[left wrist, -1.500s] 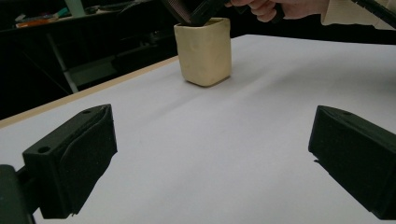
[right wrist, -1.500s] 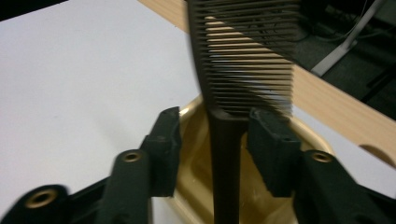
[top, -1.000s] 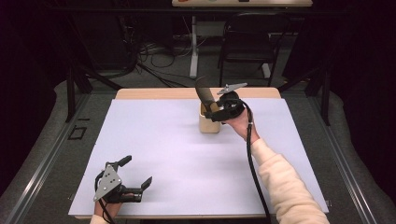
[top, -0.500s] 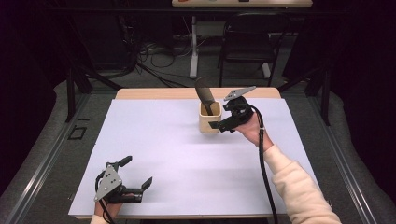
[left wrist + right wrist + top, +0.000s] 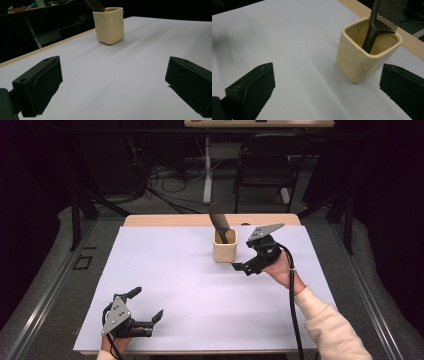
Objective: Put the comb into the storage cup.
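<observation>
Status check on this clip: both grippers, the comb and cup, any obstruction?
Right gripper open, jaws just opened, nothing between them, beside the cream ceramic cup. Black plastic comb stands handle-down in cup, leaning. Left gripper open, idle at near edge. Nothing in the way.

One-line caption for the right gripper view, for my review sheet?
Open right hand-held gripper faces a cream cup holding a dark comb on the white table cover.

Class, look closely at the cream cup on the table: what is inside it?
A dark comb stands handle-down in the cup, leaning on the rim, teeth sticking out above. The handle's lower end and the cup's bottom are hidden by its walls.
</observation>
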Motion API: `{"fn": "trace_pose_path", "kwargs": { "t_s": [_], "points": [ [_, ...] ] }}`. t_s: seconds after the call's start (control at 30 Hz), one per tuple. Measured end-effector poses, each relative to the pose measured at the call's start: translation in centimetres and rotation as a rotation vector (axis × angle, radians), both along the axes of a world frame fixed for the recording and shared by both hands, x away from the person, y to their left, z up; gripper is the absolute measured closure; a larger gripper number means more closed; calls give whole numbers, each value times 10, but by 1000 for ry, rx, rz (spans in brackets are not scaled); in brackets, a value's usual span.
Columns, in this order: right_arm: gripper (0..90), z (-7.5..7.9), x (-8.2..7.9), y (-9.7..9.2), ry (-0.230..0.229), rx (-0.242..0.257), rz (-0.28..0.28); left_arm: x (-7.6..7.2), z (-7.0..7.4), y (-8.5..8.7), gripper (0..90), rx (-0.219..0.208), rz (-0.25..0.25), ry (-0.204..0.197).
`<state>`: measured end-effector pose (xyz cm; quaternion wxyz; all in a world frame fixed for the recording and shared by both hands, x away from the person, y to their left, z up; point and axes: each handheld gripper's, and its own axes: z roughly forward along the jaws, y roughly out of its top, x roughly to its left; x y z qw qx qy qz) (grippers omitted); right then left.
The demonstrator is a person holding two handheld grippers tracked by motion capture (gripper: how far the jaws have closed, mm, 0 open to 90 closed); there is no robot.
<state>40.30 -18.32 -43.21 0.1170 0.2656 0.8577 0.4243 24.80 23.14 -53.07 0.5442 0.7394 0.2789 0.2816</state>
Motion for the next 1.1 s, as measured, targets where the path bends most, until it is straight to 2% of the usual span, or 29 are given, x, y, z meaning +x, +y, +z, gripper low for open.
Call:
{"fn": "trace_pose_path", "kwargs": {
  "t_s": [0.3,0.4,0.7,1.1],
  "points": [
    [0,-7,-22,-17,-7,-16,-3,0,0,0,8,-3,1,-2],
    [0,-10,-32,-22,-9,-35,-7,-1,0,0,8,-1,1,-5],
    [0,-24,-55,-37,-19,-57,-15,-1,0,0,8,-2,1,-1],
    [0,-42,-73,-54,-30,-33,-60,0,0,0,8,0,4,-3]
  ]
}}
